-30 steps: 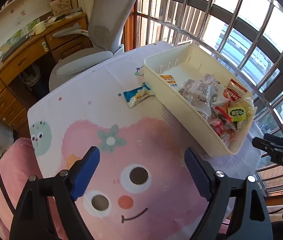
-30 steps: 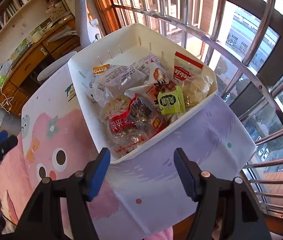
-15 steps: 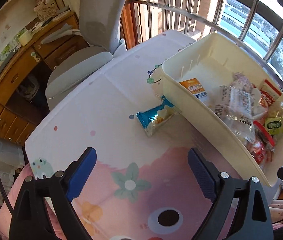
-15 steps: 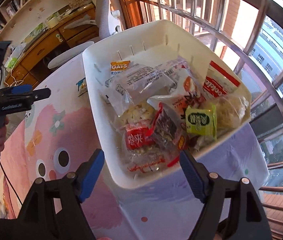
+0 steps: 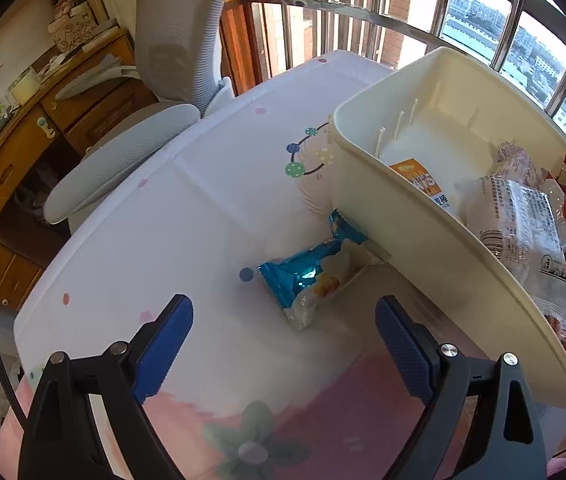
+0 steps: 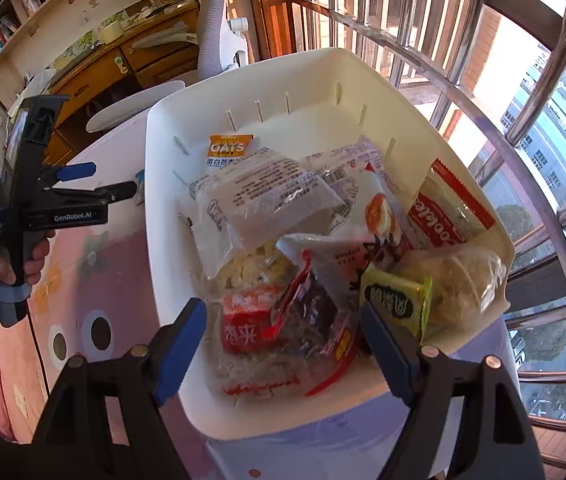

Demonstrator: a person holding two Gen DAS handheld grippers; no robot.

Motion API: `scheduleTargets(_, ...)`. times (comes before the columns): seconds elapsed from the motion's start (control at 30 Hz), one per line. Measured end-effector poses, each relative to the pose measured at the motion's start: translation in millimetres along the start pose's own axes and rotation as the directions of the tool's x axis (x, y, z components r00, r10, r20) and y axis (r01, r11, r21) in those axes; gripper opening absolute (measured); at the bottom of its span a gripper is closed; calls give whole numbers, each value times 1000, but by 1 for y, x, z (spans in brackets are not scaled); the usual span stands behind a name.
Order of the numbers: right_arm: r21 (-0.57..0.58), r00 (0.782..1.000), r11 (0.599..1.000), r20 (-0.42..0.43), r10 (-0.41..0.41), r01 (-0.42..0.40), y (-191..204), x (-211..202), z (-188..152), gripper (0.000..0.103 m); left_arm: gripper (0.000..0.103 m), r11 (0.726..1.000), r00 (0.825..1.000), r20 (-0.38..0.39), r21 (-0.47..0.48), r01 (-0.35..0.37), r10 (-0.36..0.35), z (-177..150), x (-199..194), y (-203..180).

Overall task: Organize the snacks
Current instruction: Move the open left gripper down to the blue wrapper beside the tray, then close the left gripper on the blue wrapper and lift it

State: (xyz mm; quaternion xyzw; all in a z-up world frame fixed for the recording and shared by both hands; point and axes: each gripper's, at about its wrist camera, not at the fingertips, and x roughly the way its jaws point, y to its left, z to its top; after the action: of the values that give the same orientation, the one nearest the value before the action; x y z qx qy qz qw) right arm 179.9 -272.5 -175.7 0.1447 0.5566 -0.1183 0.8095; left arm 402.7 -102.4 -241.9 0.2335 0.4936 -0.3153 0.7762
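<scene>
A: Your left gripper [image 5: 283, 330] is wide open and empty. The blue snack packet [image 5: 315, 276] lies on the tablecloth [image 5: 187, 208] just beyond its fingertips, one end touching the outer wall of the white bin [image 5: 411, 224]. As I read it, you're on the last loose snack.

B: And my right gripper [image 6: 283, 338]?

A: Its jaws have just been opening and nothing is gripped between them. It hovers over the near end of the bin, above the red packet [image 6: 255, 320]. It looks idle for now.

B: What does the next move call for?

A: Lower the left gripper so the pads straddle the blue packet, and close gently, since the wrapper looks soft and likely to crumple. Then lift it over the bin wall. Watch the rim: the packet sits tight against it, so the far finger has little room.

B: Counts?

A: One bin, one packet outside it. Inside the bin I can make out roughly eight packets, among them an orange oats packet [image 6: 230, 150] and a green one [image 6: 397, 302], but they overlap, so I can't give an exact number
</scene>
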Motion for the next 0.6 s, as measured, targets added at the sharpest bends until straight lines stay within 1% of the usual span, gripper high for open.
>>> scheduleTargets(0.07,3,1000,1000,-3,7,-7,-2,3,3,80,92,1000,1000,24,2,-5,5,0,5,-2)
scheduleTargets(0.27,14,1000,1000,-22,16,-16,-5,14,10,80,92,1000,996,81,8,24,-24,4,18,-9)
scheduleTargets(0.5,17,999,1000,-42,25,-25,-6,22,16,80,92,999,994,107,42,21,-25,8,29,-18)
scheduleTargets(0.6,17,999,999,-43,32,-31,-5,24,20,80,86,998,994,110,54,7,-13,8,31,-19)
